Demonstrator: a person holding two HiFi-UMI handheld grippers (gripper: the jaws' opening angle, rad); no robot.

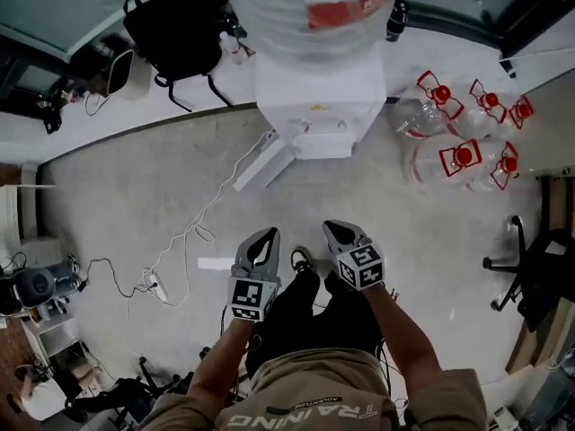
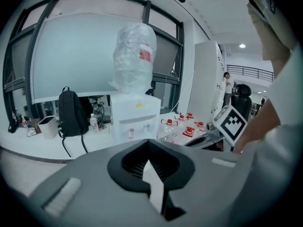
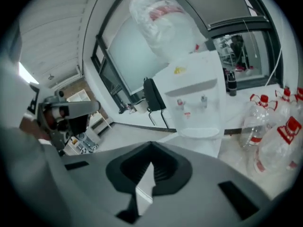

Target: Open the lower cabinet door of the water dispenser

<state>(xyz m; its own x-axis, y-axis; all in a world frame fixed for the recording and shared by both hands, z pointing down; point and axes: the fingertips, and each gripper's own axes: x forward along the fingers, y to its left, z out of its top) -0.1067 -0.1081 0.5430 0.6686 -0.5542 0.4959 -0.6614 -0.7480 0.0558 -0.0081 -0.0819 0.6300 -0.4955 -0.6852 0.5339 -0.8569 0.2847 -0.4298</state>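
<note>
The chief risk, as I judge it, is at the reach. Both tongs are clenched on nothing, tips pressed together, so they would glance off a door edge or handle unless opened first. The water dispenser (image 1: 316, 106) stands at 12 o'clock in the head view, well apart from both. The lower cabinet door belongs on its front under the taps. The white panel (image 1: 262, 162) slanting from its base toward 7 o'clock may be that door standing ajar, though I cannot tell. The wrapped bottle (image 1: 314, 3) on top makes the unit top-heavy, so a hard tug low down could rock it. A white cable (image 1: 202, 218) trails across the floor toward 8 o'clock and could catch a foot on the approach. The empty red-capped bottles (image 1: 463, 142) crowd the 2 o'clock side and would topple if brushed. The left gripper (image 1: 264, 237) and right gripper (image 1: 340, 230) sit side by side ahead of the body on outstretched forearms, aimed at 12 o'clock, tilted downward, marker cubes facing up.
</note>
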